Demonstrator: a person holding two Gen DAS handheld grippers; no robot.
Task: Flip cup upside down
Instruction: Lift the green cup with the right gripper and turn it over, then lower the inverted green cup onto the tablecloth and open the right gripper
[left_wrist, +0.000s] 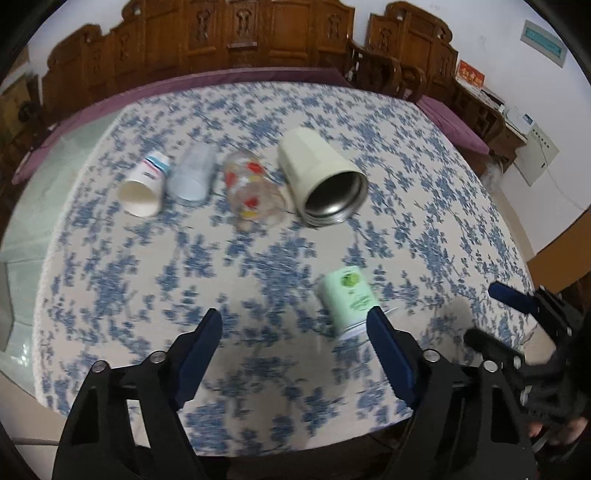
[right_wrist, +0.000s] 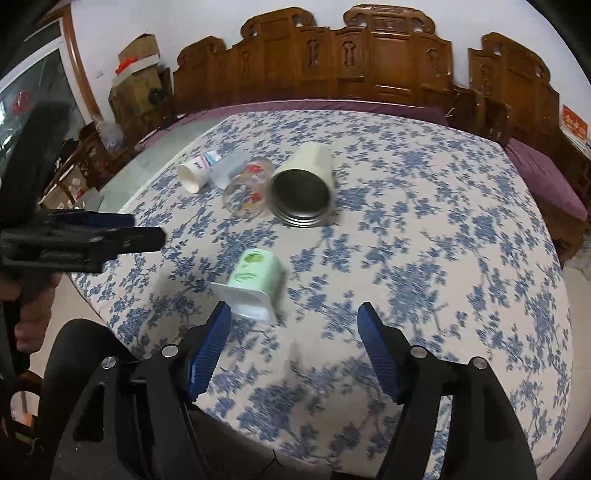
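While five cups lie on their sides on the floral worktop, no grasp has begun. From the left: a paper cup, a clear plastic cup, a painted glass, a cream steel-lined tumbler, and nearer, a green cup. The left gripper and right gripper both gape, empty. Likely next: the right gripper closes on the green cup's wall.

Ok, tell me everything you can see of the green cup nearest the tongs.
The green cup is a small pale-green plastic-looking pot with a leaf print and a squarish white flanged rim. It lies on its side on the floral tablecloth, mouth toward the cameras, apart from the four other cups. Nothing grips it; both tongs are open.
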